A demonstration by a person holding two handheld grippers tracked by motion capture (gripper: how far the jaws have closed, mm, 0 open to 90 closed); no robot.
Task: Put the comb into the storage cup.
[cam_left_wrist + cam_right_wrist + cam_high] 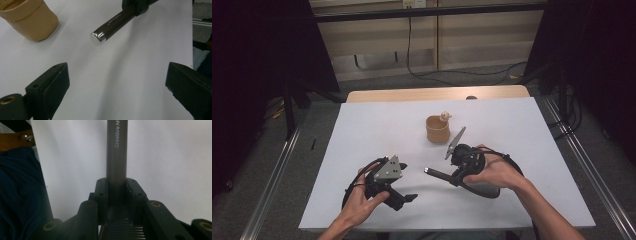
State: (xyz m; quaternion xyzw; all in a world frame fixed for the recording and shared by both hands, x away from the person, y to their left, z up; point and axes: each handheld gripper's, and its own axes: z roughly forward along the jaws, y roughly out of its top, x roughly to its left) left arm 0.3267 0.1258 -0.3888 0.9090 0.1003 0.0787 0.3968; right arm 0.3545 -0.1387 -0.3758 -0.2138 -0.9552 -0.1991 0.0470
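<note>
Over white surface [362, 130], right tool [455, 175] clamps the dark pen [112, 22]; left tool [117, 85], wide, should close squarely around its silver end.

White lettering runs lengthwise along the dark grey cylindrical metal tube [116, 152]. In the right gripper view it reads "Creative Ar", with the rest cut off by the top edge; the words begin a little above the right tongs [117, 185], whose jaws clasp the tube. In the left gripper view the same print shows on the tube [112, 23] near its shiny silver end cap [98, 39], too small to read fully.
</note>
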